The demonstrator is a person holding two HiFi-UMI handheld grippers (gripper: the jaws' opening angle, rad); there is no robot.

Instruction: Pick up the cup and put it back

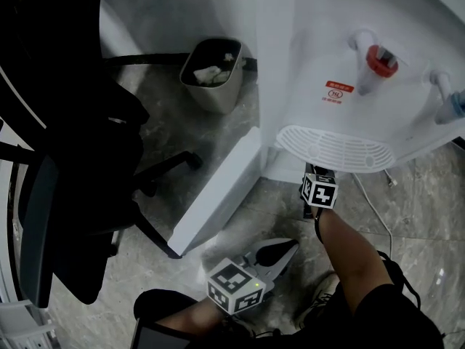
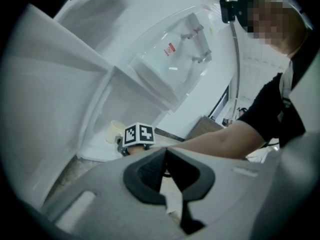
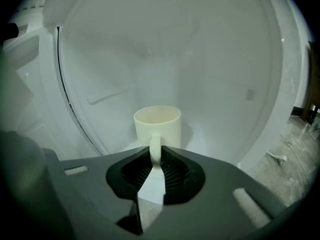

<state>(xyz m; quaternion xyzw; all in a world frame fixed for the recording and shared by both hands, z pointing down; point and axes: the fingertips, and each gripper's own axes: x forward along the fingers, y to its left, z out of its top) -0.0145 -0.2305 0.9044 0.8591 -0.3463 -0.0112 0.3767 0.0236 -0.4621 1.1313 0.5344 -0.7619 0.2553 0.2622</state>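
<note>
A cream cup [image 3: 157, 124] stands upright on the white floor of the water dispenser's lower cabinet, its handle turned toward me. My right gripper [image 3: 156, 154] is shut on that handle, with the jaw tips pressing on either side of it. In the head view only the right gripper's marker cube [image 1: 320, 191] shows below the drip tray [image 1: 338, 150]; the cup is hidden there. My left gripper [image 1: 289, 248] hangs shut and empty over the floor, short of the cabinet. The left gripper view, over its own shut jaws [image 2: 165, 151], shows the cup [image 2: 114, 131] behind the right gripper's cube [image 2: 138, 134].
The white water dispenser [image 1: 341, 86] stands ahead with its cabinet door [image 1: 218, 191] swung open to the left. A waste bin [image 1: 212, 71] sits behind the door. A black office chair [image 1: 65, 158] fills the left side. A thin cable [image 1: 374, 202] lies on the grey stone floor.
</note>
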